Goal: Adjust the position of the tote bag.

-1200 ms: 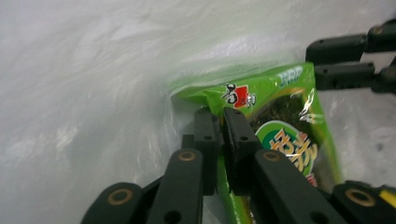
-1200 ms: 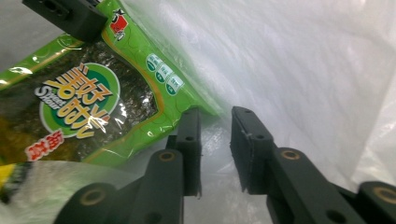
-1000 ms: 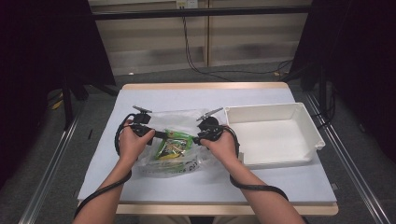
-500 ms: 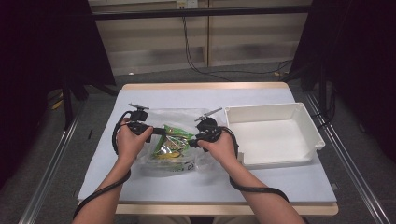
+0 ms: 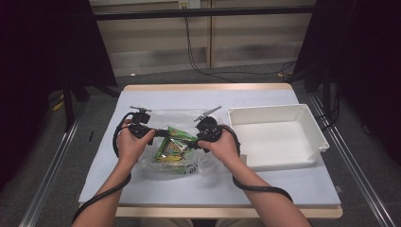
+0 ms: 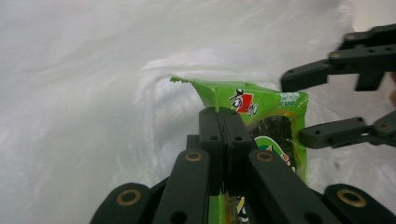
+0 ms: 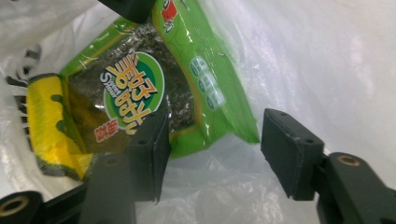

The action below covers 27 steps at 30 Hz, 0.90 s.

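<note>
A green seaweed snack packet (image 5: 176,138) is held above a clear plastic bag (image 5: 182,166) in the middle of the table. My left gripper (image 6: 225,117) is shut on the packet's (image 6: 261,105) upper edge; in the high view the left gripper (image 5: 150,132) is at the packet's left end. My right gripper (image 7: 219,149) is open, with its fingers (image 7: 150,144) astride the packet's (image 7: 140,84) lower corner, over the bag's film (image 7: 299,56). From the left gripper view the right gripper (image 6: 334,105) shows open at the right. A yellow packet (image 7: 44,119) lies in the bag beside the green one.
A white tray (image 5: 309,125) stands to the right of the bag, close to my right hand (image 5: 222,146). The table's cloth (image 5: 189,97) lies bare behind the bag. Black cables trail from both grippers along the forearms.
My left gripper has moved left and slightly back, drawing the green packet out from the bag. The right hand has stayed nearly in place.
</note>
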Available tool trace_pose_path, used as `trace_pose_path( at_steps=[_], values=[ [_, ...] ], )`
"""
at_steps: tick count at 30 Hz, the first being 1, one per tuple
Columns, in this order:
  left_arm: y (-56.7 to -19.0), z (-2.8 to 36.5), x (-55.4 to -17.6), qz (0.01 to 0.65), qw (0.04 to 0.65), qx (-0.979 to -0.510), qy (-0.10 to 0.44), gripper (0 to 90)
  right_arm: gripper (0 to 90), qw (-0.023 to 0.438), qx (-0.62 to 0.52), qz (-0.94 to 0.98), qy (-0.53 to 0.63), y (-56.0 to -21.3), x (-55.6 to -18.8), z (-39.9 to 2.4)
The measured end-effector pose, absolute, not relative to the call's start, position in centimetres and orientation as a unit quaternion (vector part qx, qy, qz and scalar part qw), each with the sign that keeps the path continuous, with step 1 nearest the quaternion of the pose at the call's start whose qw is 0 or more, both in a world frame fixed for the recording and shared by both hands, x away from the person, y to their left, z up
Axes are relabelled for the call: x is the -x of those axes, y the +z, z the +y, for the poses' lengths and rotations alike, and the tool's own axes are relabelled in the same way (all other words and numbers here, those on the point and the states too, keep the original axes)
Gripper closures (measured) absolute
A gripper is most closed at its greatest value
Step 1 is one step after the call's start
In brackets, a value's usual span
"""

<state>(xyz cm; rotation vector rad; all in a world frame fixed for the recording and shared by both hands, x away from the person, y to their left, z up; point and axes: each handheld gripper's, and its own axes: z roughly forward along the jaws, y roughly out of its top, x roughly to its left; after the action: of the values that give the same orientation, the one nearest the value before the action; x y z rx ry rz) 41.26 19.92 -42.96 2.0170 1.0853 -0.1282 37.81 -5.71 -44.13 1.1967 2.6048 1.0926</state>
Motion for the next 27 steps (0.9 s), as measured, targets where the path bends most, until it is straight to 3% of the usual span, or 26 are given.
trace_pose_path(
  at_steps=[9, 14, 20, 27],
  values=[
    [-41.8, 19.4, -40.9, 0.386, 0.430, -0.815, -0.051, 88.9, 37.0, -0.011, -0.373, 0.850, 0.371, -44.0, -39.0, -5.3],
    [-41.6, 19.3, -40.9, 0.383, 0.438, -0.812, -0.049, 88.9, 50.2, -0.033, -0.358, 0.857, 0.368, -43.7, -39.1, -5.3],
    [-41.7, 19.4, -40.8, 0.385, 0.432, -0.815, -0.035, 87.5, 74.0, -0.057, -0.353, 0.861, 0.362, -42.8, -38.7, -5.5],
    [-41.2, 20.4, -40.7, 0.400, 0.428, -0.810, -0.006, 73.4, 77.1, -0.026, -0.339, 0.872, 0.353, -40.8, -38.5, -6.0]
  ],
)
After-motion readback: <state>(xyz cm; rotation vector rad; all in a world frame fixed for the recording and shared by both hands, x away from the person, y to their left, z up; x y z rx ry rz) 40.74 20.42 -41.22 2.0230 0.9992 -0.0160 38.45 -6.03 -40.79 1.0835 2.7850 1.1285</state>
